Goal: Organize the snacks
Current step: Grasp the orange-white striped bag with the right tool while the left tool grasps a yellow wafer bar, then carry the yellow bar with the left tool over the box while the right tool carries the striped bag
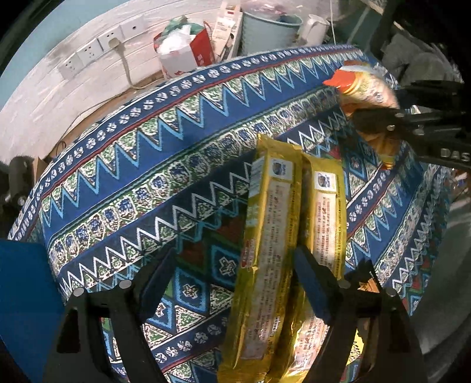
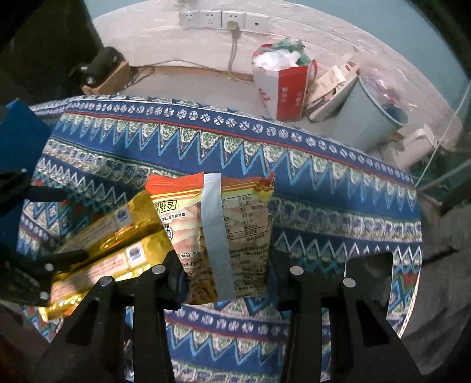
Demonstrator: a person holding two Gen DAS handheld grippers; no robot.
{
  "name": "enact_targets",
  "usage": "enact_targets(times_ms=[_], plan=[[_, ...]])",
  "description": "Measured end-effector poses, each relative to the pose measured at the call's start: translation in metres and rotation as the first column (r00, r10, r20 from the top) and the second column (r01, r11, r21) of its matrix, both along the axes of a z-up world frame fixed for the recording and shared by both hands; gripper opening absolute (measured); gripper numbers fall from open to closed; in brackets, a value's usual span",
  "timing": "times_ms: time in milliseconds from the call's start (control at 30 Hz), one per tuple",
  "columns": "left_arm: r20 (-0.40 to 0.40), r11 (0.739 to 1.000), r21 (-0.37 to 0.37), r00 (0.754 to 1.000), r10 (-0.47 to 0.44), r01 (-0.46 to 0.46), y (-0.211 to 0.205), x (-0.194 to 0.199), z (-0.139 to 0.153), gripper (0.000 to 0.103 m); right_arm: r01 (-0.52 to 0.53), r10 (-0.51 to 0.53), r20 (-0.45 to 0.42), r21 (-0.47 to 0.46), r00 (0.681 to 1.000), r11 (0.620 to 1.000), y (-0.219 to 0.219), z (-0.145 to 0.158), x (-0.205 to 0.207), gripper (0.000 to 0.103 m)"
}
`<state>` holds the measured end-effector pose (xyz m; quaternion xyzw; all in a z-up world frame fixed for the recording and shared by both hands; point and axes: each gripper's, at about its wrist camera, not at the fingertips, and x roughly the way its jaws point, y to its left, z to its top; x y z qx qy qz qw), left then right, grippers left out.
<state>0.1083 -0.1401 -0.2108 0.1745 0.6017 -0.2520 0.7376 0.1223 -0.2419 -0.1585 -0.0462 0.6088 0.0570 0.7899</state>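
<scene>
The orange bag is a flat snack pack with an orange top seal, a pale printed back and a grey seam strip down its middle. The right gripper is clamped on its lower end and holds it above the cloth, beside the gold packs. Its long axis runs from the jaws up toward the far edge of the table, with the orange seal at the far end.

Two gold packs lie side by side and touching on the cloth. They are long, narrow and shiny, each with a white text panel and a small blue and white label at the far end. Their long axes are parallel and, in the left wrist view, run away from the camera. The left gripper stands wide apart around the left gold pack; whether its pads press on the pack I cannot tell.

The cloth is blue with zigzag and diamond bands in white, green and red. Behind the table are a white wall with sockets, a red and white bag and a pale blue bin.
</scene>
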Motion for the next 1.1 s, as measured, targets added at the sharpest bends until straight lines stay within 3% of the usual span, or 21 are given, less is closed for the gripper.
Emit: enact_targets(times_ms=[200,300,367,467,500,767,1100], plan=[[0.015,0.998,0.066,1.000,-0.022,0.021,-0.014,-0.004,-0.011,0.083,0.048,-0.048,0.001,0.051,0.999,0.998,-0.006,0.008,-0.023,0.040],[0.004,0.998,0.056,1.000,-0.006,0.006,-0.011,-0.003,-0.015,0.082,0.053,-0.054,0.002,0.062,0.999,0.997,-0.004,0.010,-0.029,0.040],[-0.014,1.000,0.030,1.000,0.003,-0.003,-0.008,0.000,-0.016,0.072,0.055,-0.056,0.004,0.064,0.998,0.996,-0.004,0.010,-0.030,0.040],[-0.006,0.999,0.034,1.000,-0.009,0.010,-0.006,-0.003,-0.015,0.047,0.061,-0.061,0.003,0.069,0.998,0.996,-0.005,0.009,-0.030,0.040],[0.008,0.999,0.044,1.000,-0.022,0.021,-0.006,-0.006,-0.014,0.032,0.062,-0.062,0.003,0.070,0.998,0.996,-0.005,0.009,-0.029,0.040],[0.087,0.995,0.099,0.996,-0.014,0.005,-0.002,-0.025,-0.001,0.031,0.049,-0.050,0.015,0.070,0.999,0.996,0.009,0.010,-0.025,0.040],[0.186,0.994,0.056,0.979,0.081,-0.093,0.020,-0.044,0.062,0.031,0.021,-0.026,0.071,0.076,0.997,0.997,0.025,0.034,-0.025,0.040]])
